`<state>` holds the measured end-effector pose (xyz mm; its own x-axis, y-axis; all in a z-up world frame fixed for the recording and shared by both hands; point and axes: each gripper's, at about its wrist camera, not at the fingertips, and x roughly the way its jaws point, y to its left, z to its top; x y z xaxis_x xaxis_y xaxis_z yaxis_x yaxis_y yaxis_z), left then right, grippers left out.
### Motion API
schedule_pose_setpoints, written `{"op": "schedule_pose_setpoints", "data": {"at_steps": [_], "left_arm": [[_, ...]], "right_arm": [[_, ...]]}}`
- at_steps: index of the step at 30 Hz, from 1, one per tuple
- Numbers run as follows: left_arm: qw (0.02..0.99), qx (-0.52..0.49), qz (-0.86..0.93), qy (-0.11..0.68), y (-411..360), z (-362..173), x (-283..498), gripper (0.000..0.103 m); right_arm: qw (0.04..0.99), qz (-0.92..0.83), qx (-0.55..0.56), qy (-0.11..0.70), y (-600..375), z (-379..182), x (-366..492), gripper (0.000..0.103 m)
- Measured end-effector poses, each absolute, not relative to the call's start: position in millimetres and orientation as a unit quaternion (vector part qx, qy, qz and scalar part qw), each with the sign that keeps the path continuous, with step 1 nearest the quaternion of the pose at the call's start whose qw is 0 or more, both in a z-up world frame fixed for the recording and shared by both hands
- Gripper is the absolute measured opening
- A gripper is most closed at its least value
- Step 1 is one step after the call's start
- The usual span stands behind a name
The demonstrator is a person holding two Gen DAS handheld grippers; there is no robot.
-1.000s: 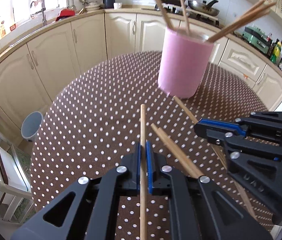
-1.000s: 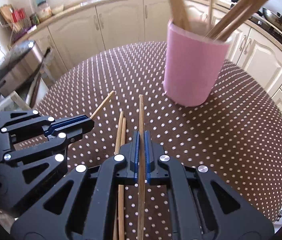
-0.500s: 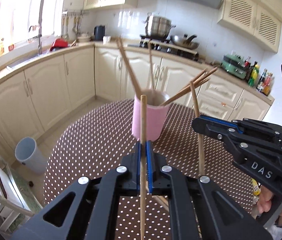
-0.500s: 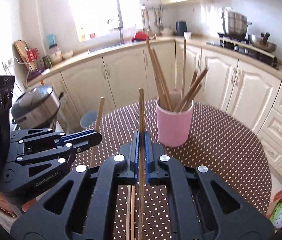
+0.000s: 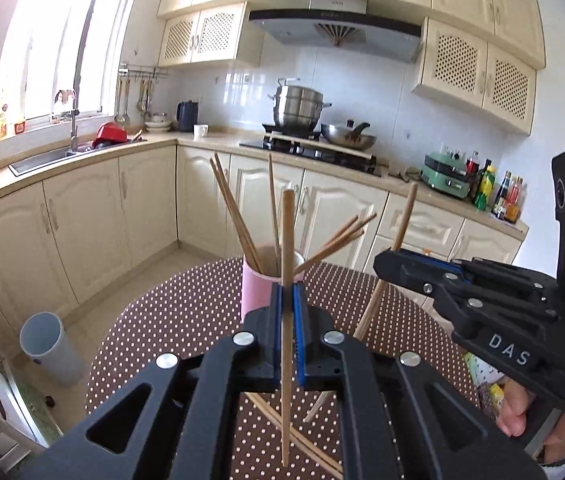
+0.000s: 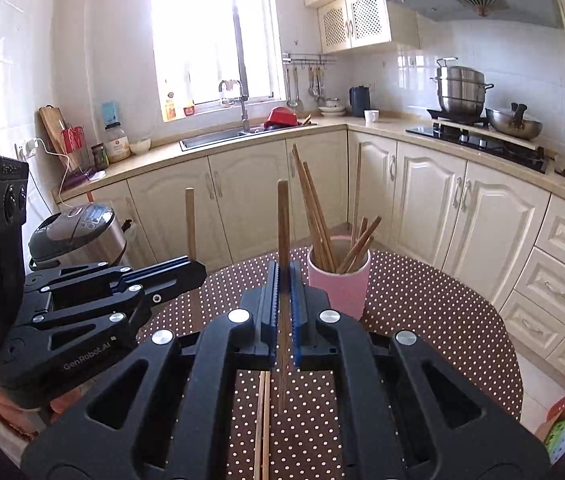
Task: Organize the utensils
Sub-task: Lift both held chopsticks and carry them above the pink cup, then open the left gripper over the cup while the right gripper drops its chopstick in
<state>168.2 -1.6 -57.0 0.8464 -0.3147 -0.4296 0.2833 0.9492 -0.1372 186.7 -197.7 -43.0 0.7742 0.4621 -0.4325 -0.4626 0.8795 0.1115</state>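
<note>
My left gripper (image 5: 288, 292) is shut on a wooden chopstick (image 5: 287, 236) held upright above the table. My right gripper (image 6: 283, 276) is shut on another chopstick (image 6: 283, 224), also upright; it shows at the right in the left wrist view (image 5: 386, 266). My left gripper shows at the left in the right wrist view (image 6: 198, 270). A pink cup (image 6: 340, 286) holding several chopsticks stands on the brown polka-dot table (image 6: 422, 312), ahead of both grippers; it also shows in the left wrist view (image 5: 254, 288). Two loose chopsticks (image 6: 262, 420) lie on the table below the grippers.
Cream kitchen cabinets (image 5: 130, 216) and a counter run behind the table. A grey bin (image 5: 50, 348) stands on the floor at the left. A rice cooker (image 6: 78, 232) sits at the left in the right wrist view.
Both grippers have risen from the table and tilted up, each lifting its chopstick. The pink cup now looks farther away and lower in both views.
</note>
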Motion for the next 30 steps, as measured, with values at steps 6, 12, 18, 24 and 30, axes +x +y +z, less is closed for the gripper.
{"op": "schedule_pose_setpoints", "data": {"at_steps": [6,12,18,24,30], "left_arm": [[0.968,-0.031,-0.15,0.197,-9.9,-43.0,178.0,0.006],[0.973,-0.032,-0.147,0.176,-14.6,-25.0,200.5,0.006],[0.978,-0.041,-0.136,0.151,-15.9,-5.0,229.4,0.006],[0.983,-0.052,-0.129,0.118,-22.2,14.4,263.3,0.006],[0.985,-0.067,-0.12,0.104,-27.6,19.4,293.8,0.006]], "right_arm": [[0.948,0.246,-0.004,0.203,-199.8,-20.7,191.7,0.005],[0.955,0.244,-0.008,0.17,-200.8,7.2,201.8,0.005],[0.96,0.241,-0.01,0.143,-196.5,28.8,221.8,0.005],[0.964,0.235,0.01,0.121,-199.8,40.1,254.3,0.005],[0.969,0.219,0.015,0.111,-202.6,34.7,280.8,0.005]]}}
